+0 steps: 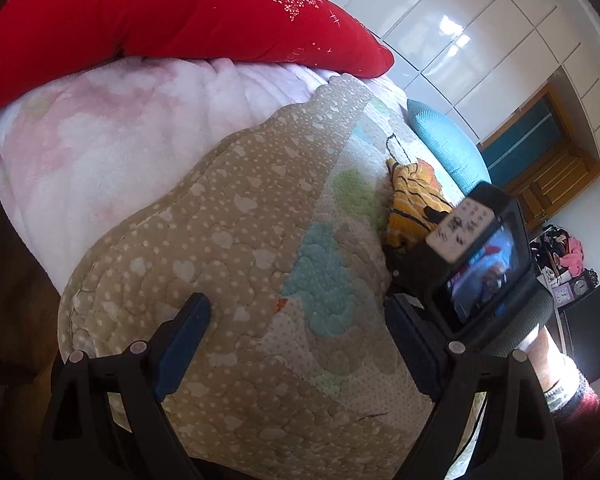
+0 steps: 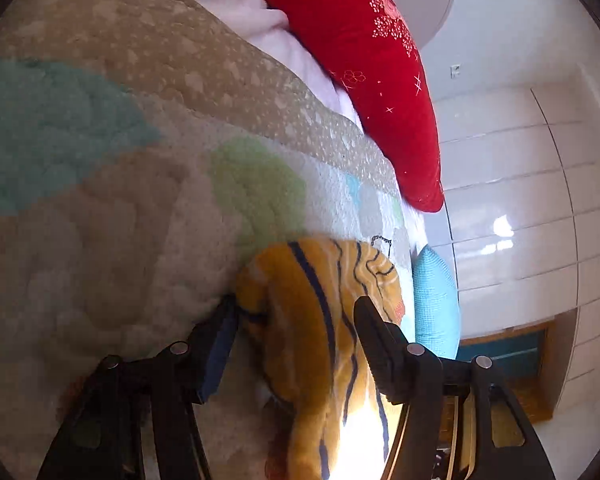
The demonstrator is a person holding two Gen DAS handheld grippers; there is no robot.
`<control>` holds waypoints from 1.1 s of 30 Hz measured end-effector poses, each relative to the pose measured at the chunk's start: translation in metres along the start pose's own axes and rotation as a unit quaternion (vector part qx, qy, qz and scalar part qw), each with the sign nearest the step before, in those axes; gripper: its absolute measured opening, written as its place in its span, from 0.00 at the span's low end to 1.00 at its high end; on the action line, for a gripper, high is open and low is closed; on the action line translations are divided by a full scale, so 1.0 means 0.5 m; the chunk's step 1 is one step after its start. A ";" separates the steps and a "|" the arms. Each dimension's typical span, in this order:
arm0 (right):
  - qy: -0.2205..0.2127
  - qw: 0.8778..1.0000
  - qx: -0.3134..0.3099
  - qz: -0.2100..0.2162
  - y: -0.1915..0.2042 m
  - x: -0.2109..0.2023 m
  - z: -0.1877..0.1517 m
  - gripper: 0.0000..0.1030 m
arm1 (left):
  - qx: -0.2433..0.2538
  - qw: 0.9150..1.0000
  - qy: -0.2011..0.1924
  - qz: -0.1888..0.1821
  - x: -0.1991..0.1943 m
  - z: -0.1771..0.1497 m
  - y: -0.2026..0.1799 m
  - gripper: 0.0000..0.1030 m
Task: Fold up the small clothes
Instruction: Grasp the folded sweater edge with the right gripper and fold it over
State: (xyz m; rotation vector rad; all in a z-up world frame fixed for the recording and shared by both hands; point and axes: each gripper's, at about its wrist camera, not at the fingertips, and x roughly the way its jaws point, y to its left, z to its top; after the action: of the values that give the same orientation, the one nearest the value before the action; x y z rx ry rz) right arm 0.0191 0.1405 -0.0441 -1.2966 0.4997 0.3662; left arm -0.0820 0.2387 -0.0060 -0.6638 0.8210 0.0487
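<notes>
A small orange garment with dark stripes (image 2: 316, 320) lies bunched on the quilted bed cover. In the left wrist view the garment (image 1: 412, 204) sits at the right, partly hidden behind the right gripper's body. My right gripper (image 2: 296, 308) is open with the garment between its fingers; the left fingertip (image 2: 224, 320) touches the cloth's edge. My left gripper (image 1: 296, 312) is open and empty above the beige dotted quilt (image 1: 220, 240), left of the garment.
A red pillow (image 1: 140, 20) lies on a pink blanket (image 1: 100, 128) at the head of the bed. A blue cushion (image 2: 436, 304) sits at the bed's far edge. White wardrobe doors (image 2: 520, 200) stand beyond. The right gripper's screen (image 1: 484, 268) is close by.
</notes>
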 end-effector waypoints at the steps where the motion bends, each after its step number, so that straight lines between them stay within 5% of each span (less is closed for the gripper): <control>1: 0.014 0.999 0.026 0.024 -0.015 0.015 0.007 0.48 | -0.002 1.000 0.000 0.001 -0.001 0.001 -0.001 0.86; 3: 0.043 0.991 0.095 0.085 -0.049 0.043 0.012 0.24 | -0.001 1.000 -0.001 0.001 -0.008 -0.001 -0.006 0.86; 5: 0.045 0.983 0.144 0.109 -0.078 0.051 0.008 0.16 | 0.006 1.000 -0.005 0.004 -0.018 -0.003 -0.015 0.86; 8: 0.027 0.963 0.231 0.137 -0.144 0.044 -0.018 0.10 | 0.020 1.000 -0.010 0.012 -0.034 -0.003 -0.037 0.86; 11: 0.002 0.931 0.338 0.142 -0.246 0.025 -0.076 0.10 | 0.028 0.999 -0.012 0.014 -0.044 -0.002 -0.060 0.86; 14: -0.019 0.884 0.450 0.129 -0.370 -0.011 -0.197 0.10 | 0.040 0.999 -0.009 0.011 -0.044 -0.002 -0.097 0.86; 19: -0.010 0.785 0.614 0.082 -0.484 -0.062 -0.513 0.10 | 0.092 0.996 0.008 0.000 -0.022 -0.026 -0.188 0.86; 24: 0.061 0.690 0.716 0.083 -0.431 -0.055 -0.786 0.10 | 0.148 0.988 0.041 -0.019 0.023 -0.059 -0.286 0.86; 28: 0.064 0.618 0.773 0.130 -0.339 -0.046 -0.894 0.10 | 0.187 0.980 0.060 -0.029 0.047 -0.084 -0.354 0.86; 30: 0.052 0.607 0.781 0.133 -0.312 -0.060 -0.901 0.10 | 0.203 0.976 0.066 -0.030 0.057 -0.096 -0.383 0.86; 33: 0.037 0.609 0.781 0.132 -0.300 -0.075 -0.889 0.10 | 0.223 0.972 0.072 -0.027 0.072 -0.107 -0.414 0.86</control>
State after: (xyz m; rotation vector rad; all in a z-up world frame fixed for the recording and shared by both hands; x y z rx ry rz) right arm 0.0018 -0.3260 0.0145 0.5194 0.7824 0.0019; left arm -0.0327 0.0356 0.0523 -0.2649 0.9157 -0.2313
